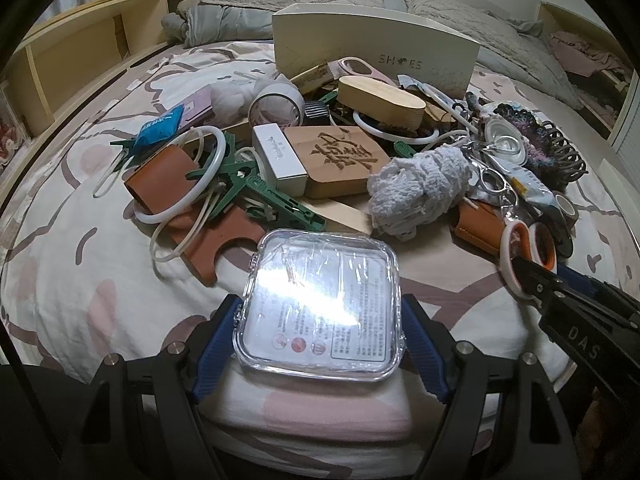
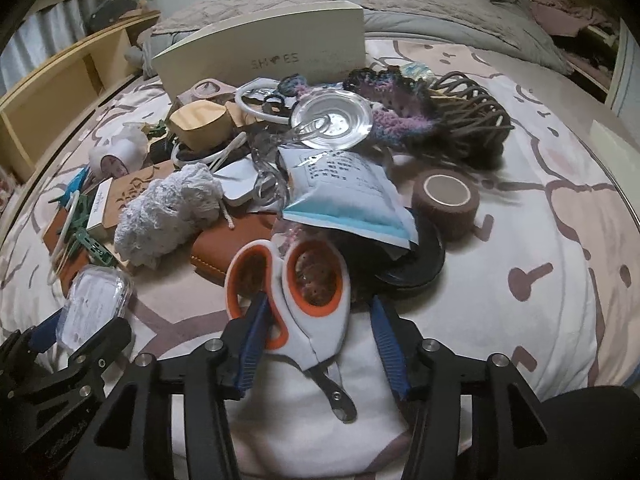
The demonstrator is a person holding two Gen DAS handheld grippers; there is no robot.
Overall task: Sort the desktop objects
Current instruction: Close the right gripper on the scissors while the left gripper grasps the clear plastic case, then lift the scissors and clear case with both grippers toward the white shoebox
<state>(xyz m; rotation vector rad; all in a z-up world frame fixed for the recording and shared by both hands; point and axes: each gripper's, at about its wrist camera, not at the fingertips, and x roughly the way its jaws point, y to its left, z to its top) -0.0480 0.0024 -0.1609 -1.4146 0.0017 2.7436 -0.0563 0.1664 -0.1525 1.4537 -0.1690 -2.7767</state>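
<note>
left gripper (image 1: 320, 320) clamped a clear plastic case (image 1: 320, 308) above the patterned bedspread (image 1: 80, 280), right gripper (image 2: 316, 344) stood loose around orange-and-white scissors (image 2: 304, 300) at the clutter's near edge, pads not pressing

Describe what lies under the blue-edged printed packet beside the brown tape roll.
The packet rests on a black round object and overlaps the scissors' handle end. The black object is mostly covered, so what it is cannot be told.

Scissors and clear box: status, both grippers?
Left gripper shut on clear box. Right gripper open around scissors. Clutter pile ahead.
</note>
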